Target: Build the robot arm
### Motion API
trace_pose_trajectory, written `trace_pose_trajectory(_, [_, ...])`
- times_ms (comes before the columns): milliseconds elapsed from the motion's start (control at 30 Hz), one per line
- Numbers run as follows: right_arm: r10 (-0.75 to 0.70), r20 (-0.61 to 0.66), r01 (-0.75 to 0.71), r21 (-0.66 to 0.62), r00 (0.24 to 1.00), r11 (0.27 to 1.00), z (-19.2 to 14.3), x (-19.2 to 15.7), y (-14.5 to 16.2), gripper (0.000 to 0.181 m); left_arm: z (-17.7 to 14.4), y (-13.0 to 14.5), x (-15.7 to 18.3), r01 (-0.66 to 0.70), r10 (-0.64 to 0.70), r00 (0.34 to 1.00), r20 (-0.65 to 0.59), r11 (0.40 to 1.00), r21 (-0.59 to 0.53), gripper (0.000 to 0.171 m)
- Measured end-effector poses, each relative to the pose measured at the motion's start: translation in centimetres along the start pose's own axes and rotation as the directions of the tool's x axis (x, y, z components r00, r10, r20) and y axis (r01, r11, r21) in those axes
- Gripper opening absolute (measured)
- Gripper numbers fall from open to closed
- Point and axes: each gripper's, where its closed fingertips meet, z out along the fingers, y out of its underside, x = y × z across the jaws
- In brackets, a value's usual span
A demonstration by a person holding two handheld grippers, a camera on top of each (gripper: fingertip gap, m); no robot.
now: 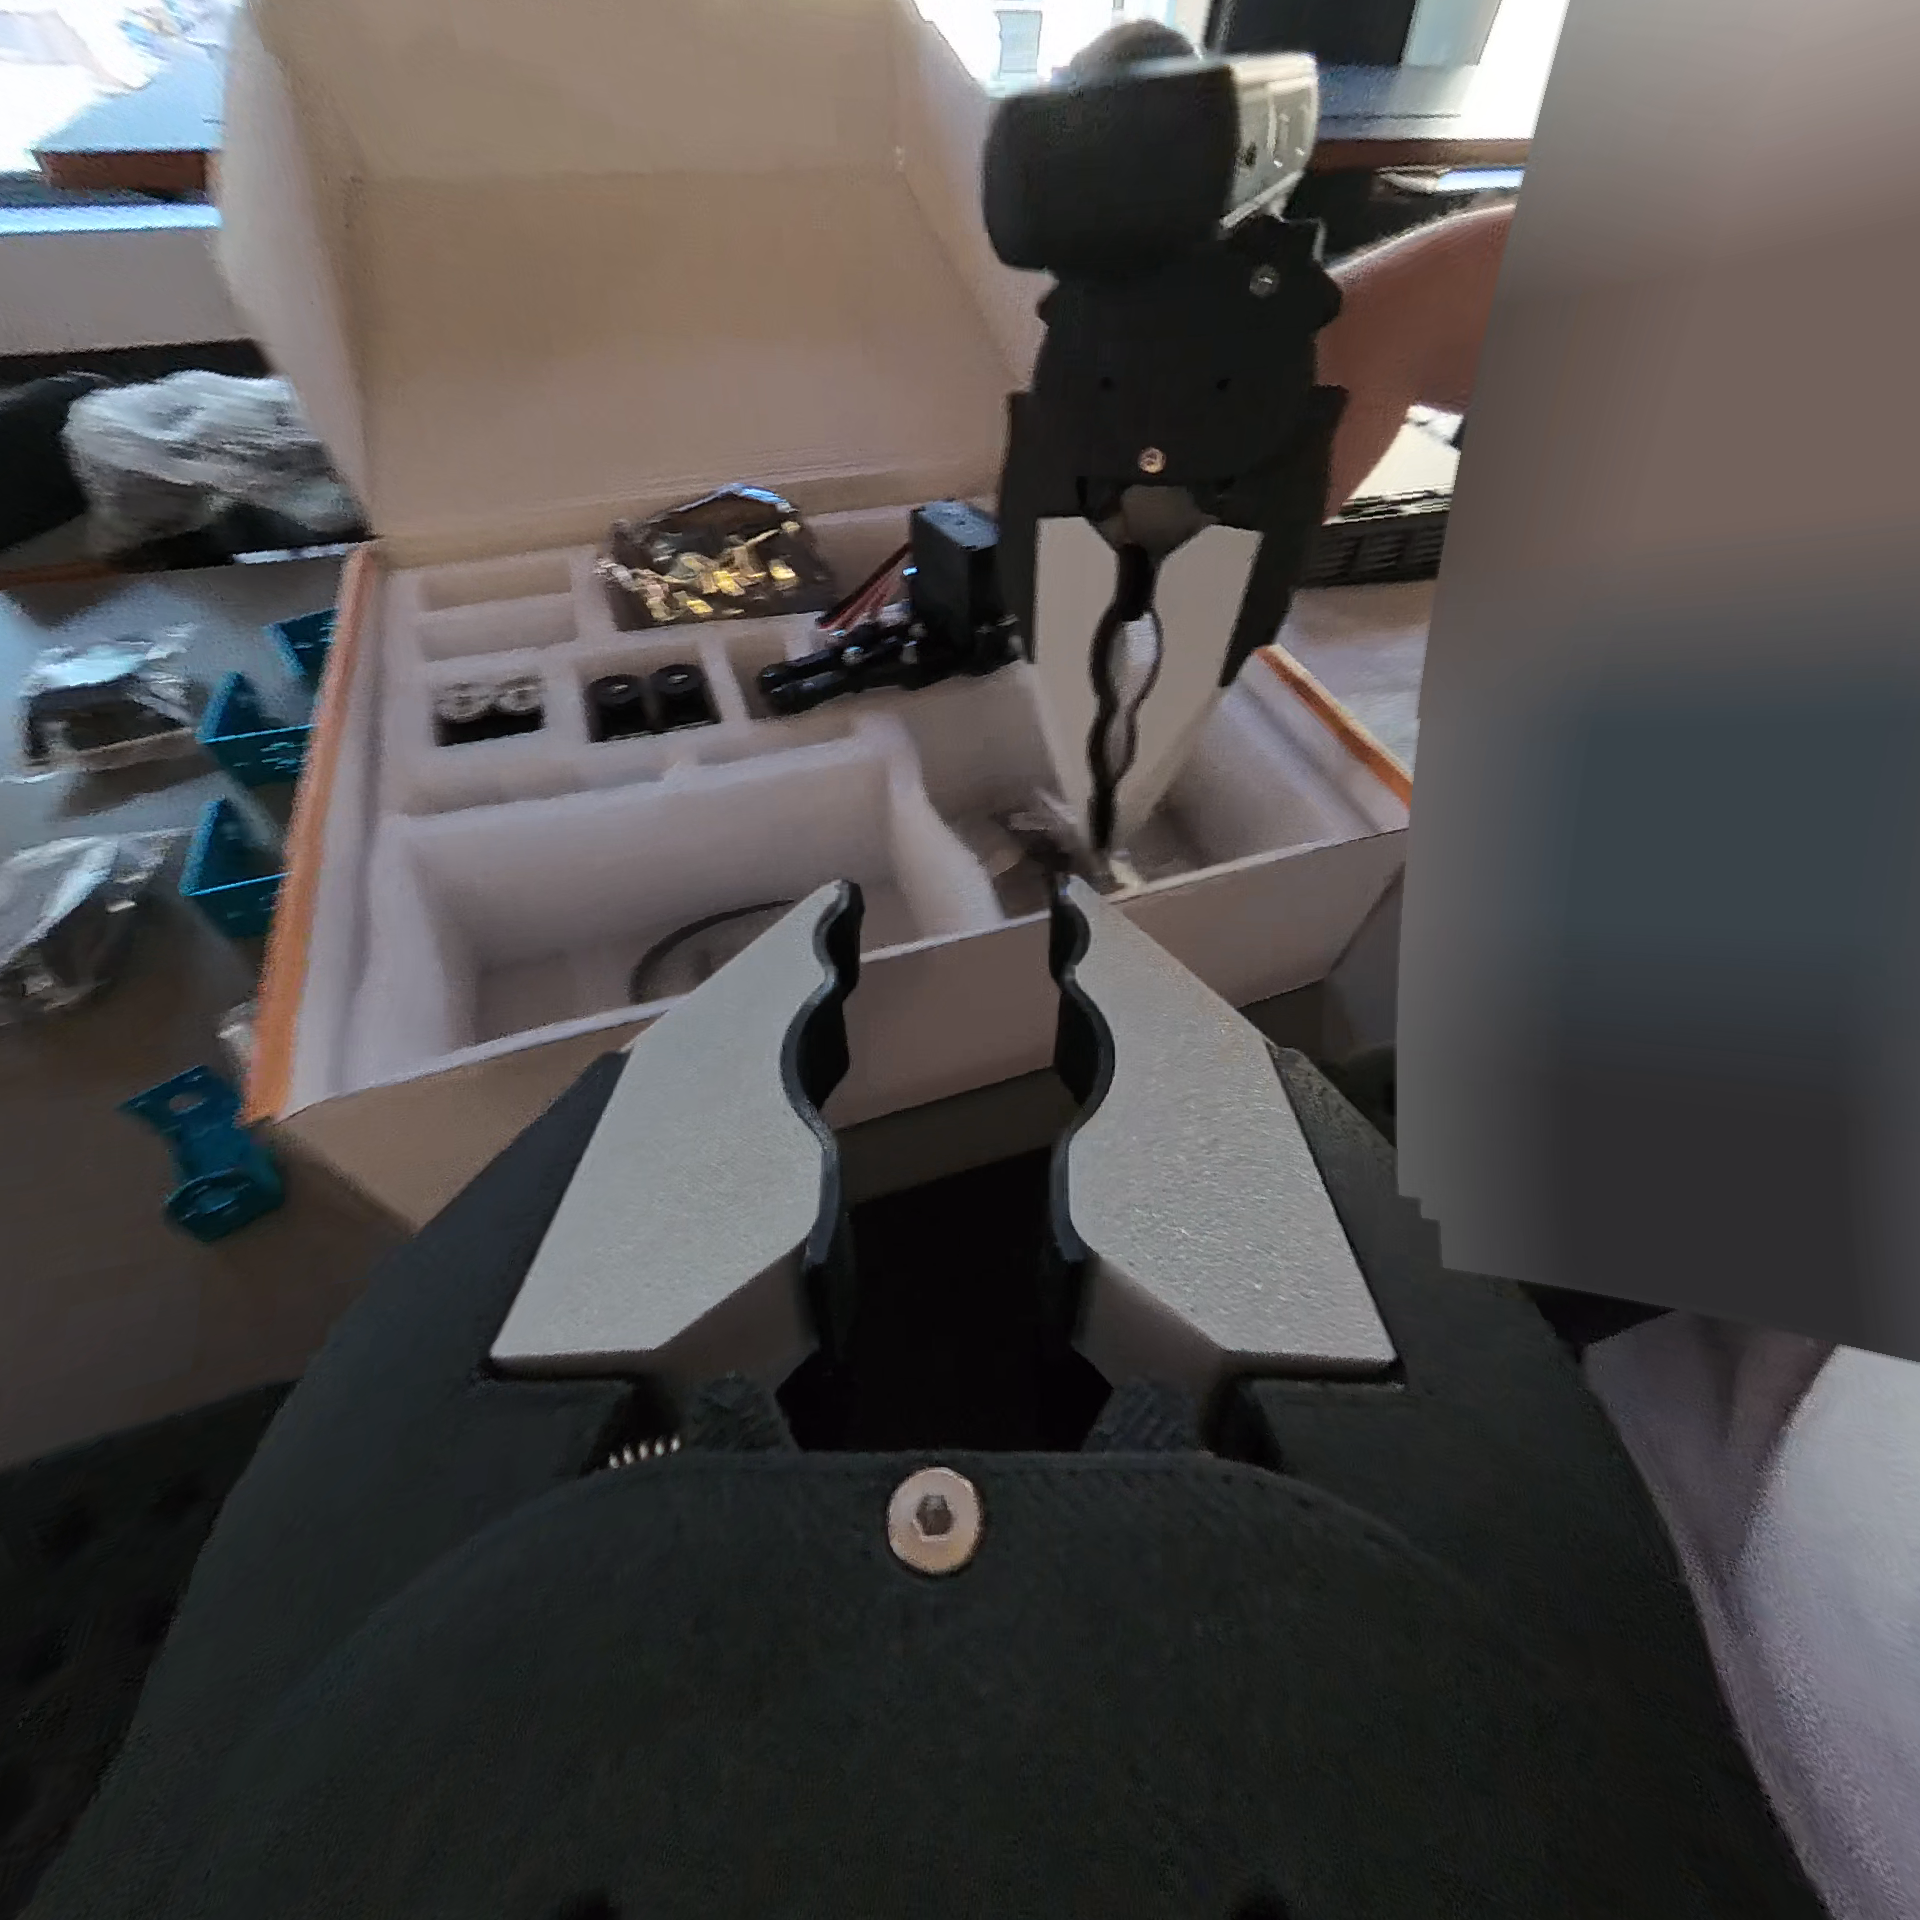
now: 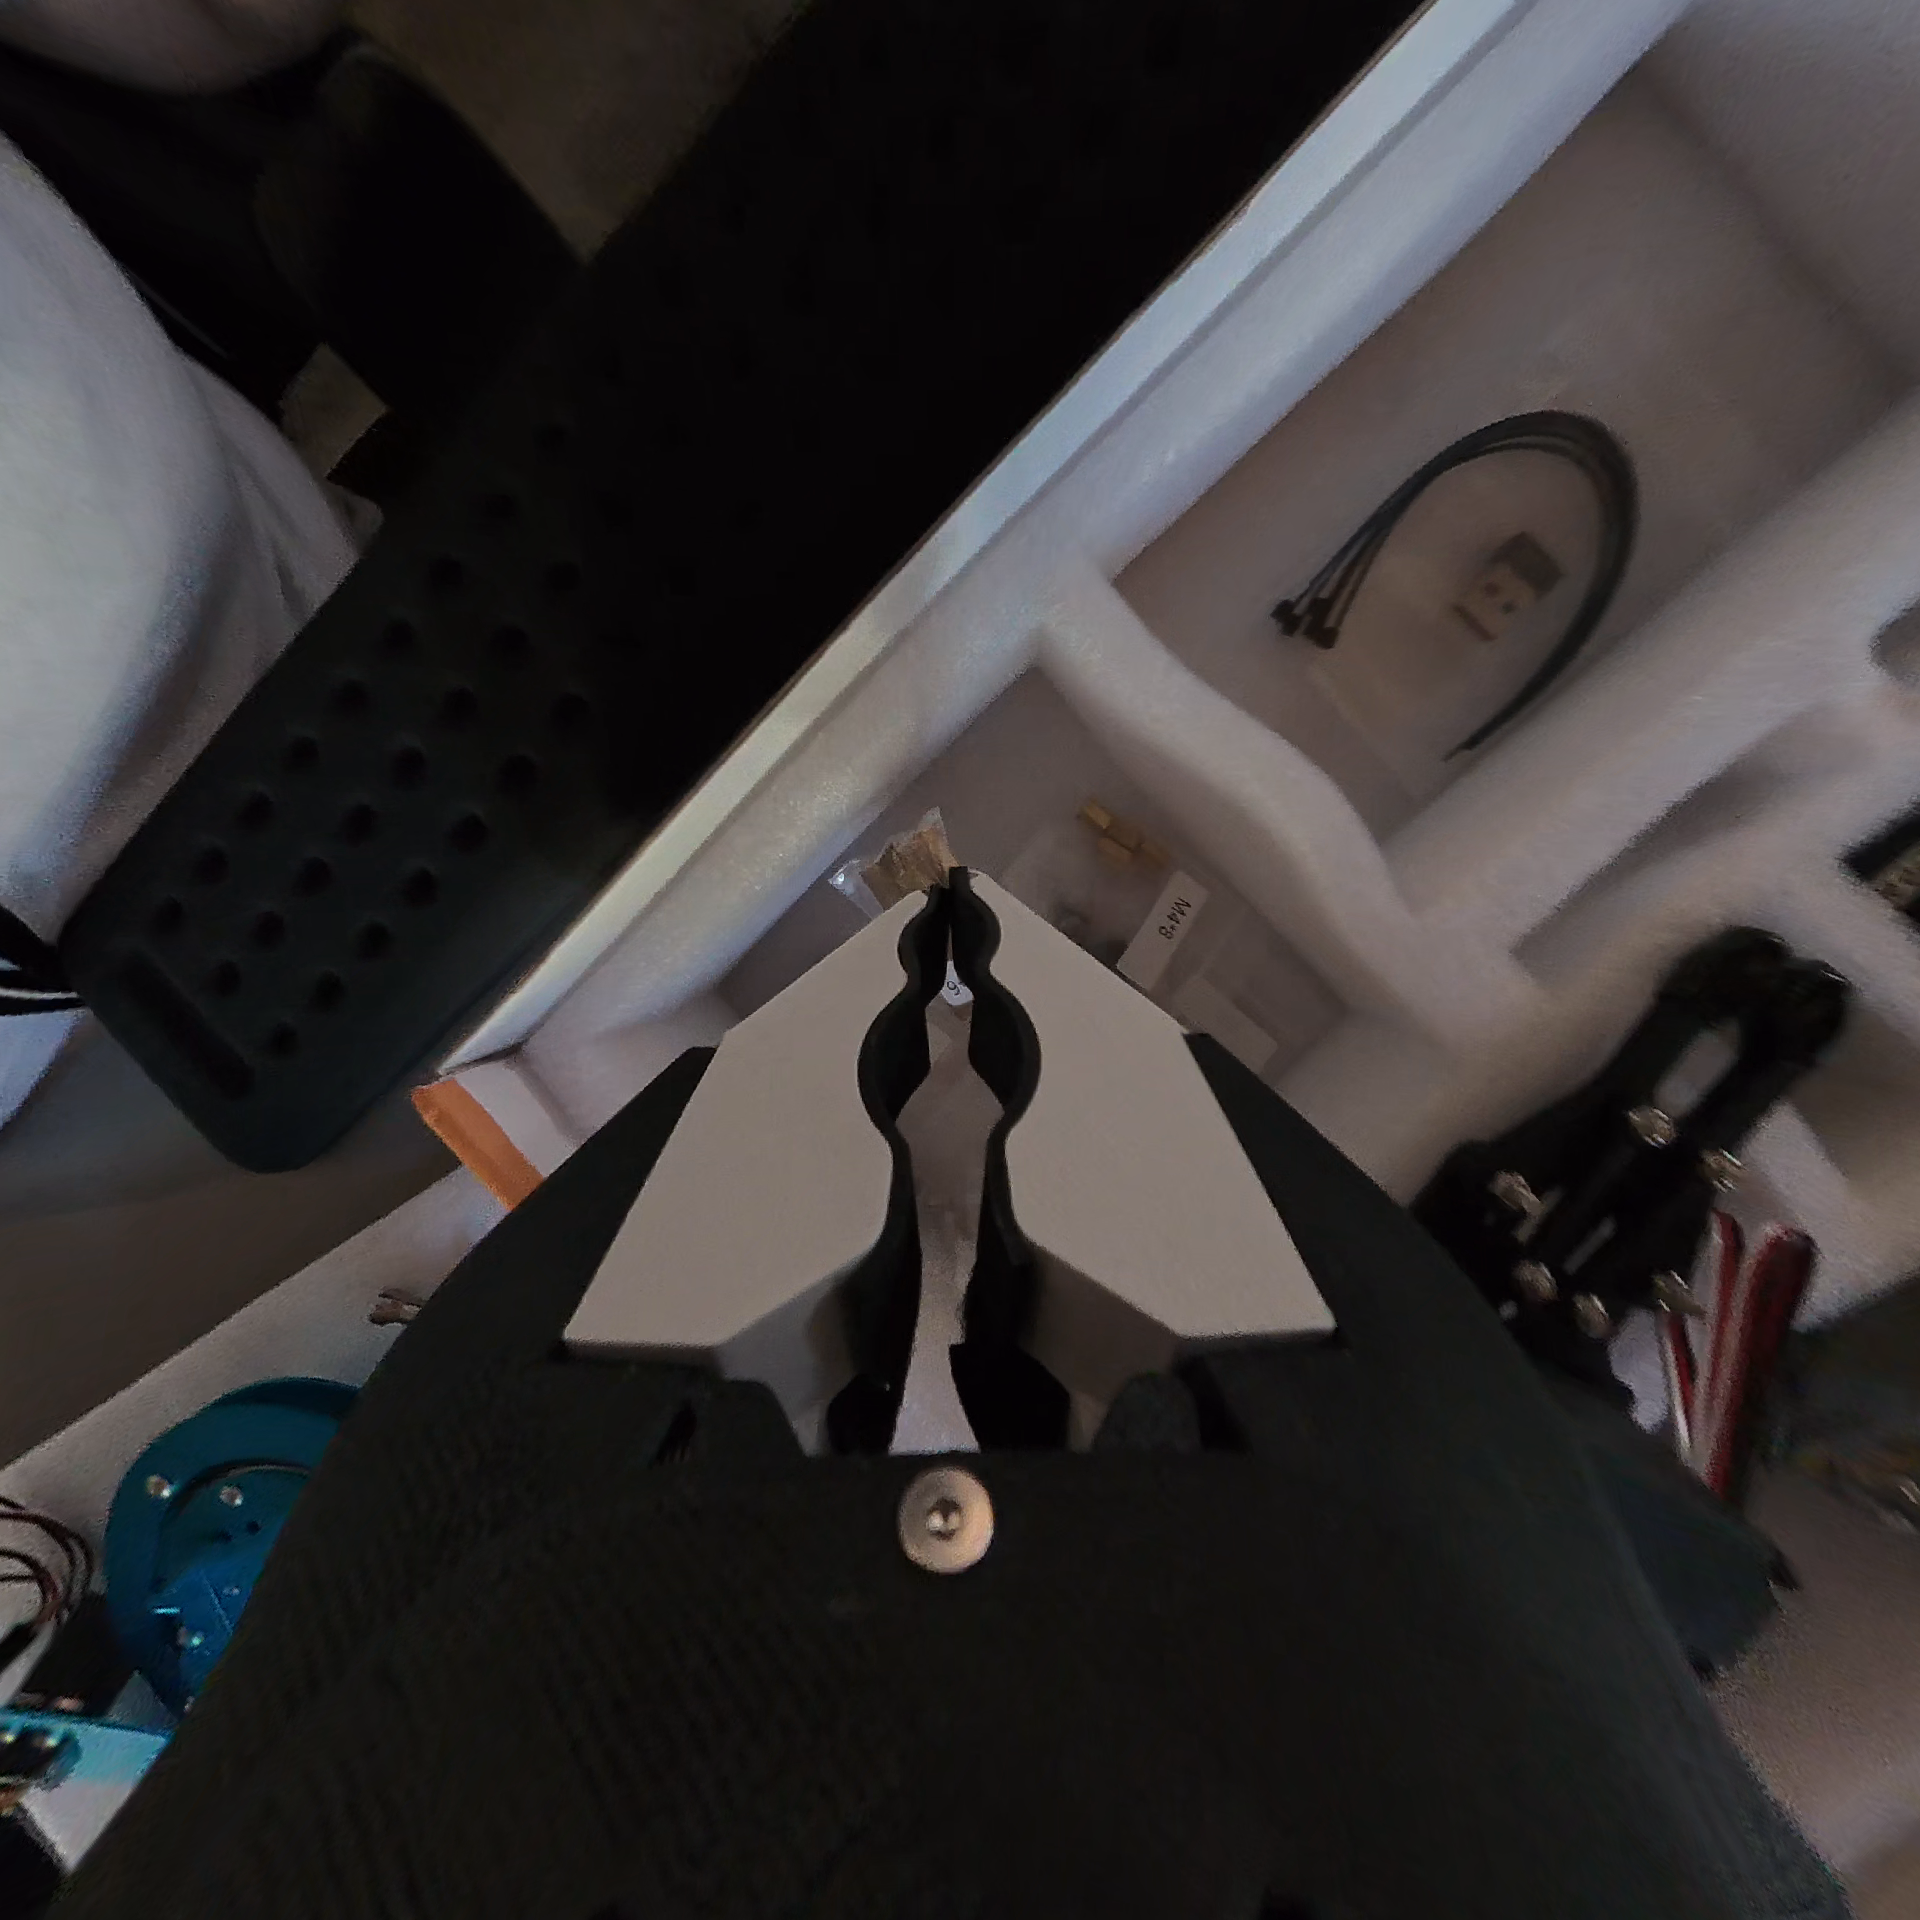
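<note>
A white box (image 1: 1143, 940) with a white foam insert stands open in front of me. My left gripper (image 1: 956, 899) is open and empty, just before the box's near wall. My right gripper (image 1: 1101, 831) points down into the near right compartment. In the right wrist view its fingers are shut (image 2: 951, 883) on the edge of a small clear bag of brass parts (image 2: 904, 862), close to the foam wall (image 2: 810, 790). More small labelled bags (image 2: 1174, 935) lie in the same compartment.
The insert also holds a black servo assembly (image 1: 935, 613), a bag of brass hardware (image 1: 717, 566) and black cable ties (image 2: 1507, 540). Blue metal brackets (image 1: 244, 727) and plastic bags (image 1: 197, 457) lie left of the box. A black perforated plate (image 2: 312, 831) lies outside it. Across from one pair of fingers to the other is roughly 12 cm.
</note>
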Motion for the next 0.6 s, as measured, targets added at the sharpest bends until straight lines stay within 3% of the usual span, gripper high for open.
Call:
trace_pose_trajectory(100, [0.031,-0.073,-0.028,0.031,0.997,0.999,-2.2,-0.2,-1.1,0.0,2.7,-0.9,2.8,0.006,-0.007,0.995,-0.1,1.0,-0.009,0.044])
trace_pose_trajectory(267, [0.081,-0.182,-0.066,0.089,0.98,0.994,-6.5,-2.3,-2.4,0.0,7.1,-1.3,6.8,0.015,-0.028,0.984,-0.178,0.997,-0.073,0.041])
trace_pose_trajectory(467, [0.099,-0.266,-0.065,0.131,0.959,0.989,-9.6,-6.6,-1.6,0.0,9.3,-3.0,11.6,0.101,-0.122,0.947,-0.297,0.991,-0.084,0.014])
trace_pose_trajectory(600, [0.14,-0.321,-0.079,0.194,0.937,0.978,-11.5,-9.0,-0.4,0.0,9.9,-4.6,14.4,0.106,-0.121,0.928,-0.353,0.992,-0.061,0.006])
